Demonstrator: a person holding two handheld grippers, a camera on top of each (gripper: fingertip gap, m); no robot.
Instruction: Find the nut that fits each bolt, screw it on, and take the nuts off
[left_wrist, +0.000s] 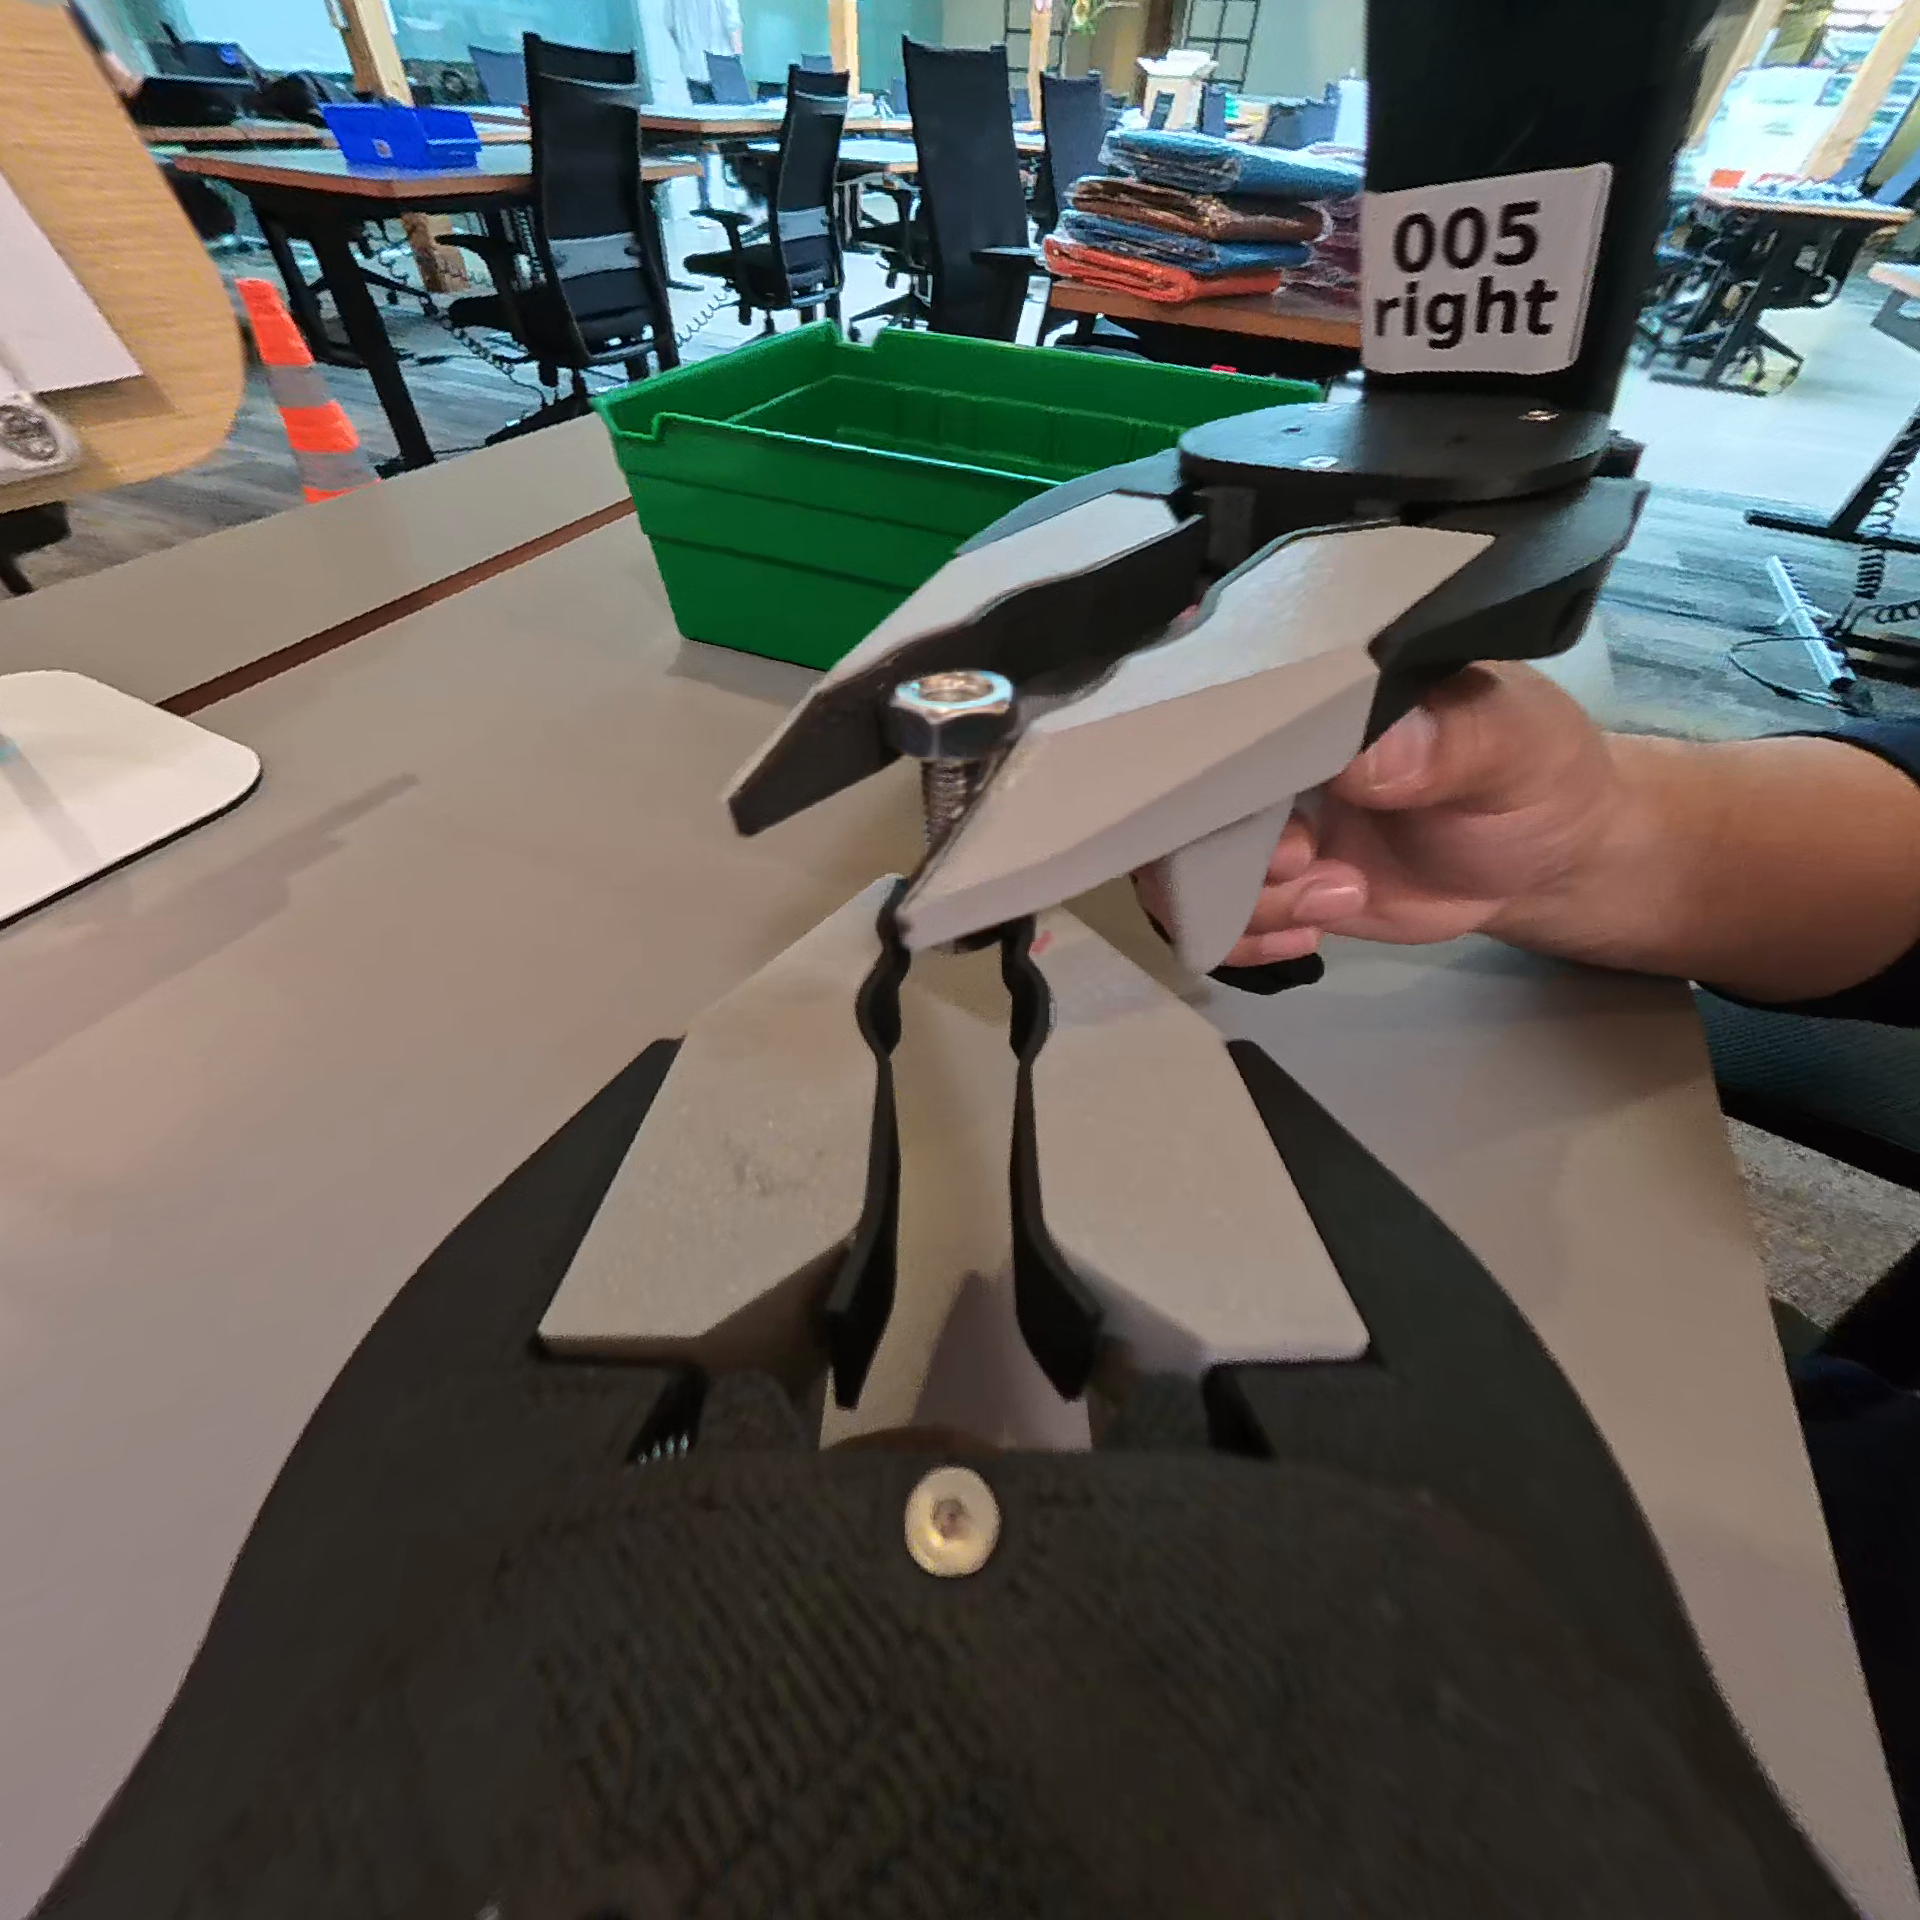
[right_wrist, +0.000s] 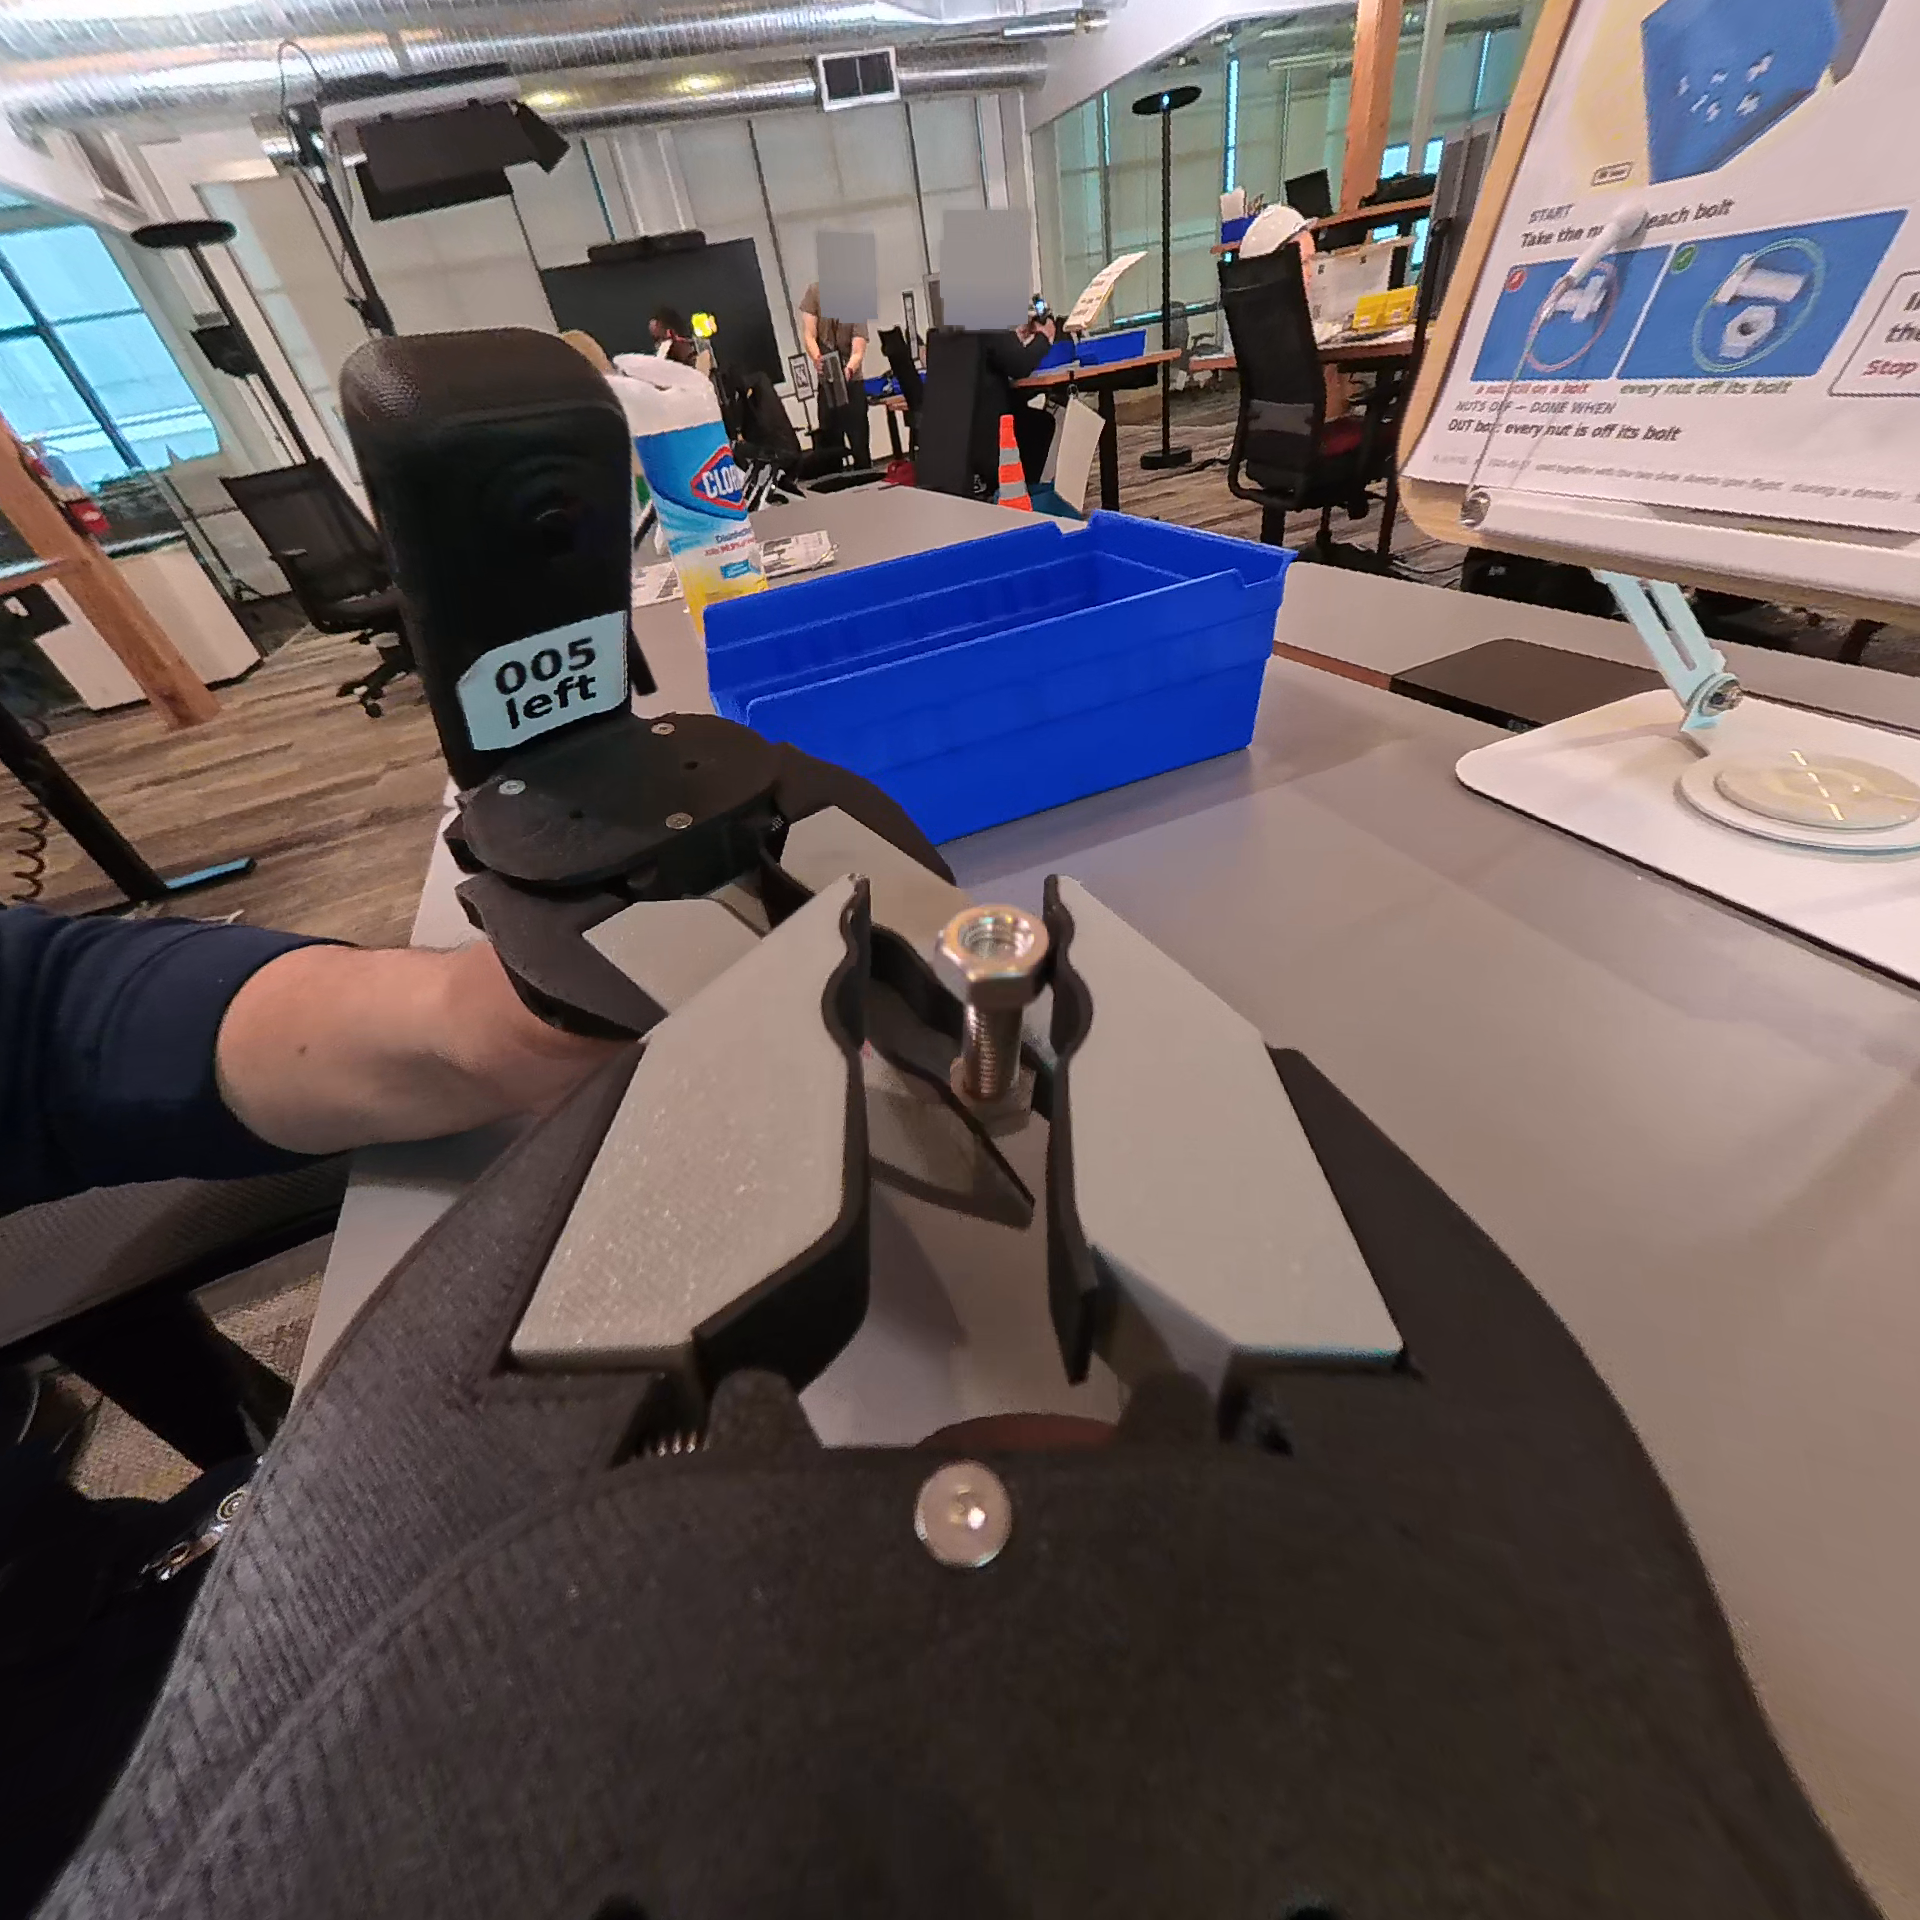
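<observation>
while r hand-held gripper (right_wrist: 1003, 935) brackets nut (right_wrist: 988, 948), l hand-held gripper (left_wrist: 951, 940) grips bolt (right_wrist: 982, 1044)

Nut (right_wrist: 990, 948) and bolt (right_wrist: 977, 1042): bright, glossy metal; the bolt shank is threaded. Right gripper (right_wrist: 956, 977): fingers (right_wrist: 727, 1122) faced with matt grey, finely grained plastic, edged with smooth black pads; body of ribbed black plastic with one shiny metal screw (right_wrist: 963, 1513). Left gripper (left_wrist: 948, 935): same grey and black finish. Table (left_wrist: 416, 935): smooth grey top with a soft sheen. Green bin (left_wrist: 831, 499) and blue bin (right_wrist: 997, 665): moulded plastic, lightly glossy.
</observation>
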